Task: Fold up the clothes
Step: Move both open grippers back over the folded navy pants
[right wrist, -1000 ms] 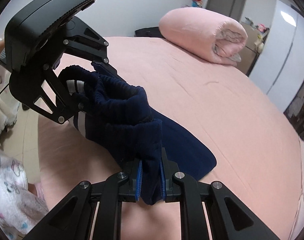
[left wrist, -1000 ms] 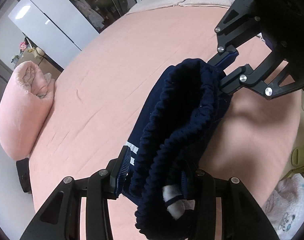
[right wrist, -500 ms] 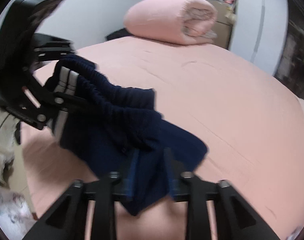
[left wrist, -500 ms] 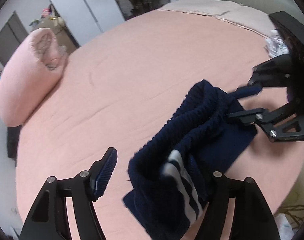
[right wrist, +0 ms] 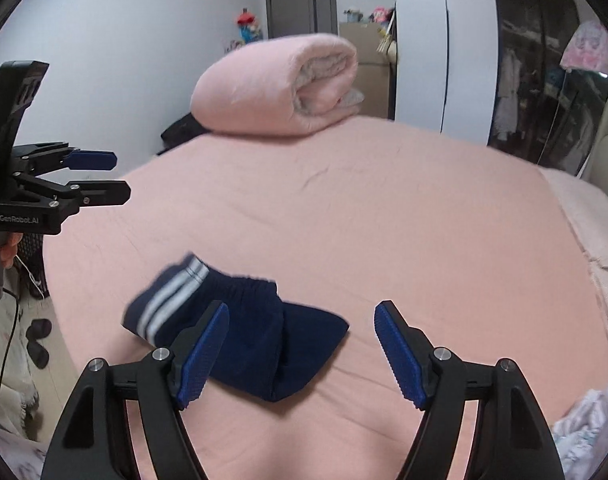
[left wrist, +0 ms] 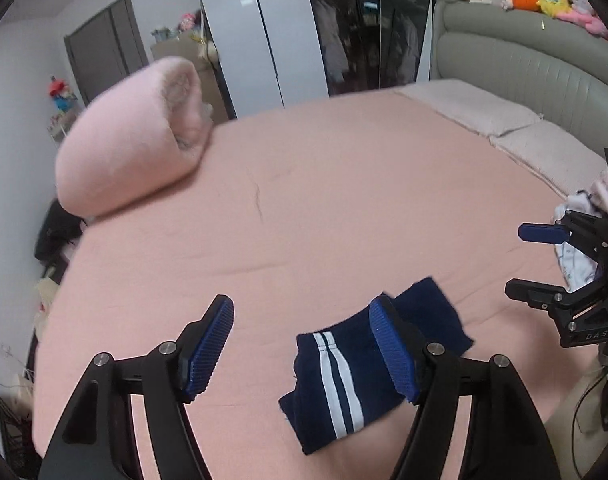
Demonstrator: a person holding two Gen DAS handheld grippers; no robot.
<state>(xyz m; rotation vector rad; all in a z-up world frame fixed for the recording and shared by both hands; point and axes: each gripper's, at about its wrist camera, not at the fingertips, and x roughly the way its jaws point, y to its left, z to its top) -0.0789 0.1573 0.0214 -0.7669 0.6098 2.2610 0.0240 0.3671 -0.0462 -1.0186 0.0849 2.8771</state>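
Observation:
A folded pair of navy shorts [left wrist: 344, 376] with two white side stripes lies flat on the pink bed sheet [left wrist: 304, 220]. My left gripper [left wrist: 304, 344] hovers open above it, empty, its right finger in front of the fabric. In the right wrist view the same navy shorts [right wrist: 240, 332] lie on the pink bed sheet [right wrist: 344, 220] behind my open, empty right gripper [right wrist: 304, 348]. The other gripper shows at each view's side: the right gripper [left wrist: 532, 262] and the left gripper [right wrist: 108, 178], both with jaws apart.
A rolled pink blanket [left wrist: 132, 136] sits at the far end of the bed. Pillows [left wrist: 504, 120] and a grey headboard [left wrist: 524, 56] lie to the right. A pale patterned garment [left wrist: 576, 240] rests at the bed's right edge, also the pale garment [right wrist: 584, 432].
Both grippers let go of the navy shorts and opened. The shorts dropped from hanging between them to lying folded on the sheet, and both grippers pulled back and up.

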